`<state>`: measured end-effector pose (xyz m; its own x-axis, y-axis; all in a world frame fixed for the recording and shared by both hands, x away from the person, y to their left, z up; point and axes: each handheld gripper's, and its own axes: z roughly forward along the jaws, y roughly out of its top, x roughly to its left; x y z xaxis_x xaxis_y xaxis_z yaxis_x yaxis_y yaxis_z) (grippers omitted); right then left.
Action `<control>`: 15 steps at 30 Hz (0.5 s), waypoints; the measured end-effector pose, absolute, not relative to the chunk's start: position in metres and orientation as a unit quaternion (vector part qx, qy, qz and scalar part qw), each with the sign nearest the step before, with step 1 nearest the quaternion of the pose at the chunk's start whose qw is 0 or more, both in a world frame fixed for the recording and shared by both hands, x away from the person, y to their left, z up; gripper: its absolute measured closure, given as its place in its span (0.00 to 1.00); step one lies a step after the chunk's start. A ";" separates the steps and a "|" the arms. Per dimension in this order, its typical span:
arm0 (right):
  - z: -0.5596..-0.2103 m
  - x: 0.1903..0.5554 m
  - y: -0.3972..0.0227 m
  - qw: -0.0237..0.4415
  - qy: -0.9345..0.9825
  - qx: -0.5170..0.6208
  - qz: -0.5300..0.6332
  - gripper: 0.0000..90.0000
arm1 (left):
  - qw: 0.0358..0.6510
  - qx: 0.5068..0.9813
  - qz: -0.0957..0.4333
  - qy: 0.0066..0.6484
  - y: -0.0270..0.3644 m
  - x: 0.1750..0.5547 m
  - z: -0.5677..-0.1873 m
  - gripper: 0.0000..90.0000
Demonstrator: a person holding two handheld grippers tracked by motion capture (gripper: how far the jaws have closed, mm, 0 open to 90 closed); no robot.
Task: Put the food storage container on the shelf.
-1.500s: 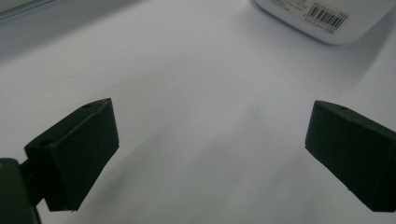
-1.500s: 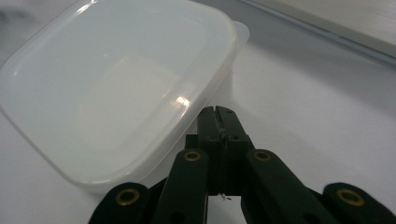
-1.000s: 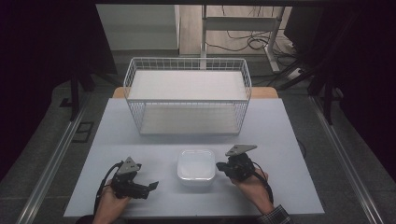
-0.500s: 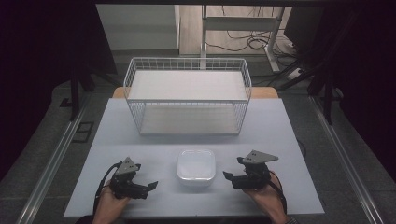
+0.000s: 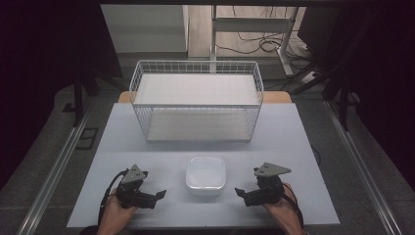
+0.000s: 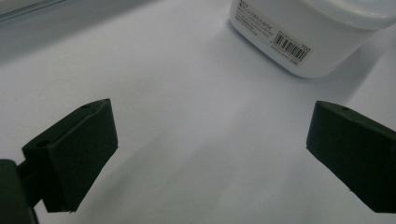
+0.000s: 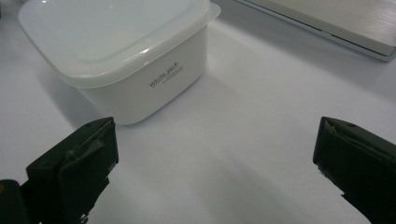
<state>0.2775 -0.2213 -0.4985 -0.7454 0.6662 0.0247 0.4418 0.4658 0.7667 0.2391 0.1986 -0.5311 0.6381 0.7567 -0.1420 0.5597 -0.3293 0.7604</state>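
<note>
Now, scene: a white rectangular desk (image 5: 293, 147) is carrying everything, with dark floor lying around it.
Container: a white square plastic container with a closed translucent lid (image 5: 205, 175) is sitting on the desk toward 6 o'clock, between the two tools and touching neither.
Container, left gripper view: it (image 6: 303, 32) is lying at about 1 o'clock, showing a barcode sticker on its side wall.
Container, right gripper view: it (image 7: 126, 51) is lying at about 11 o'clock, showing small printed lettering on its wall.
Basket: a white wire rectangular basket (image 5: 195, 98) is standing at 12 o'clock of the container, well apart from it, with a pale flat board lying inside.
Left tool: the black two-jaw left tool (image 5: 159, 196) is resting low over the desk at about 8 o'clock of the container, pointing toward 3 o'clock; its jaws are standing wide apart with bare desk between them, gripping nothing (image 6: 210, 154).
Right tool: the black two-jaw right tool (image 5: 241, 192) is sitting at about 4 o'clock of the container, pointing toward 9 o'clock; its jaws are likewise spread wide and empty (image 7: 215, 168).
Hands: a hand (image 5: 115, 215) is gripping the left tool and another hand (image 5: 281, 213) is gripping the right tool, both coming in from 6 o'clock.
</note>
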 end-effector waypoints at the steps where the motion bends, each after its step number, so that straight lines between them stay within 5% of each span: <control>1: -0.498 0.278 -0.221 0.141 0.844 0.328 0.400 0.00 | 0.412 0.807 0.117 0.407 0.198 0.239 -0.531 0.02; 15: -0.491 0.287 -0.203 0.129 0.840 0.325 0.416 0.00 | 0.432 0.808 0.077 0.392 0.179 0.250 -0.515 0.03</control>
